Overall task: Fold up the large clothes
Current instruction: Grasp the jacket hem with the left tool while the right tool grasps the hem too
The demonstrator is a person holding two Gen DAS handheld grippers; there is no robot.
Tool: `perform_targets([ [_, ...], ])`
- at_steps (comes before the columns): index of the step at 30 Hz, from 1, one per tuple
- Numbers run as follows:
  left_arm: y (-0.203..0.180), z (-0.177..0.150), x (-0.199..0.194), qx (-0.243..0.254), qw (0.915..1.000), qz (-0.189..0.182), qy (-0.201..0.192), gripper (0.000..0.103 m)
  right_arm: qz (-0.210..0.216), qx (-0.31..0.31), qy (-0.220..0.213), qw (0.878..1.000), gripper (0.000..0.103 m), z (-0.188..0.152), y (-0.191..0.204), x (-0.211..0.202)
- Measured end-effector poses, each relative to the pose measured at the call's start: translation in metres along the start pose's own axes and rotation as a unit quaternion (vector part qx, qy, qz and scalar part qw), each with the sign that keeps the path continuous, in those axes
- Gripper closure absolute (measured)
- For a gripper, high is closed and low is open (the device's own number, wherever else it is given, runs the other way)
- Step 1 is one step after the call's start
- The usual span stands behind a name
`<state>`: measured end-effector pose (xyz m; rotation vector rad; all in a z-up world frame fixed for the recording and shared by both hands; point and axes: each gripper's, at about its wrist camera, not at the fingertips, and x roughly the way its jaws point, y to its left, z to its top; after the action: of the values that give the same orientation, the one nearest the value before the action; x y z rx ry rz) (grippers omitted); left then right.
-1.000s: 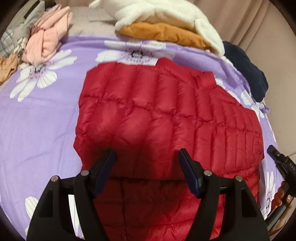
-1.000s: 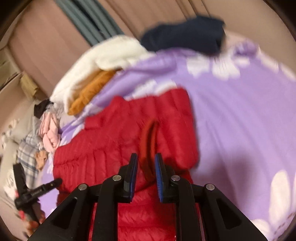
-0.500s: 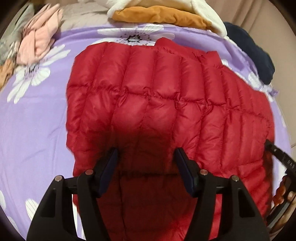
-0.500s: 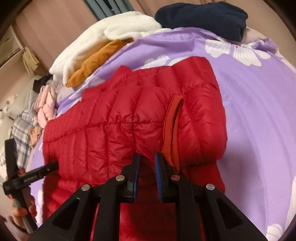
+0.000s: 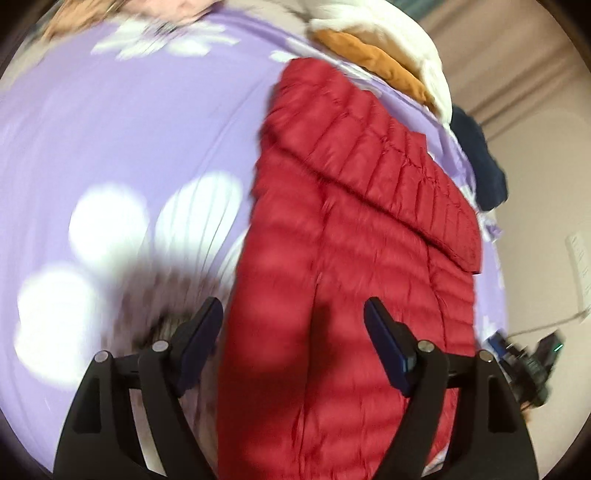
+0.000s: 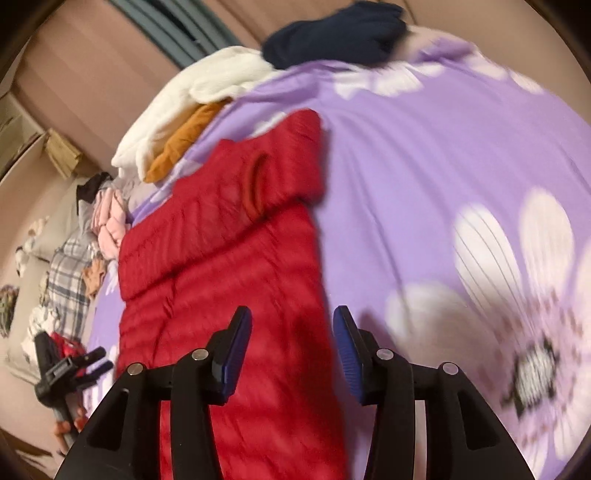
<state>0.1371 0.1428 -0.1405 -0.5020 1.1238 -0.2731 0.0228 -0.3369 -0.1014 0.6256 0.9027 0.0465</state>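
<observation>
A red quilted down jacket [image 5: 354,236] lies flat on the purple flowered bedspread [image 5: 122,122], with a sleeve folded across its upper body. It also shows in the right wrist view [image 6: 229,266]. My left gripper [image 5: 293,347] is open and empty, hovering over the jacket's lower left edge. My right gripper [image 6: 291,343] is open and empty, over the jacket's lower right edge. The left gripper shows at the far left of the right wrist view [image 6: 70,365]; the right gripper shows at the far right of the left wrist view [image 5: 532,358]. Both views are motion-blurred.
At the bed's far end lie a white fleece [image 6: 192,96] over an orange garment [image 6: 184,140] and a dark navy garment [image 6: 332,33]. Pink clothes [image 6: 109,221] and a plaid cloth [image 6: 66,273] lie at the bed's left side. Purple bedspread [image 6: 443,166] spreads right.
My right gripper has opened and let go of the red sleeve, which now lies folded on the jacket. Both grippers have pulled back toward the jacket's lower hem.
</observation>
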Motion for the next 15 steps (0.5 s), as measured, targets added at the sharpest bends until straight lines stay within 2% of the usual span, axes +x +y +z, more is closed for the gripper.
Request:
perform_targets([
  [3,0.011,-0.021,0.000,-0.026,0.9993,-0.018,0.020,0.022,0.012,0.020,0.025,0.999,0.057,-0.020,-0.012,-0.002],
  [7,0.010,-0.045,0.004,-0.041,0.9959,-0.068,0.044,0.020,0.037,0.035,0.058,0.997,0.057,-0.044,-0.017,0.004],
  [12,0.016,-0.058,0.000,-0.069,0.9893,-0.116,0.055,0.019,0.087,0.045,0.082,0.992,0.057,-0.061,-0.014,0.009],
  [15,0.017,-0.068,-0.003,-0.070,0.9860,-0.137,0.066,0.019,0.111,0.053,0.094,0.988,0.057,-0.065,-0.012,0.010],
])
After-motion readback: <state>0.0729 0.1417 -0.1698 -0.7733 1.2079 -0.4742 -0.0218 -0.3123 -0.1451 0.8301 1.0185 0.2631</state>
